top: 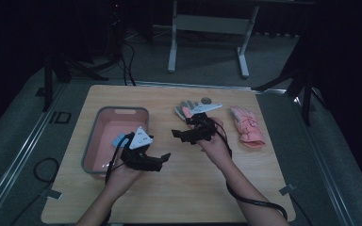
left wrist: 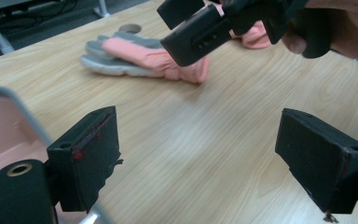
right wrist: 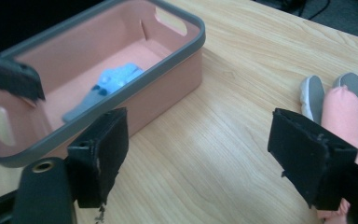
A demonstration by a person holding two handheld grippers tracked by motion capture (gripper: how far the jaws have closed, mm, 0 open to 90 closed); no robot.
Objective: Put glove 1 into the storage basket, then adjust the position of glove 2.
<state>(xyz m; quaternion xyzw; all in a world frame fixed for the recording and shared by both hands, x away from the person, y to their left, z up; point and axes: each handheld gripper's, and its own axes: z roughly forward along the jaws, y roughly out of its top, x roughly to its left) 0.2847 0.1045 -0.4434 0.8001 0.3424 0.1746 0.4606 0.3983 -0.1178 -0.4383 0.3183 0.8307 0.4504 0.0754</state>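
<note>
The right gripper (top: 181, 135) hides part of the grey-and-pink glove (top: 185, 112) — its cuff unseen.

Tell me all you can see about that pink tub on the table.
The tub is a rectangular bin that looks like plastic, pink inside and out with a grey rim and slot handles cut into its end walls. It stands upright on the left part of the wooden table, open-topped. A light blue glove lies on its floor. The left gripper hovers by its near right corner.
</note>
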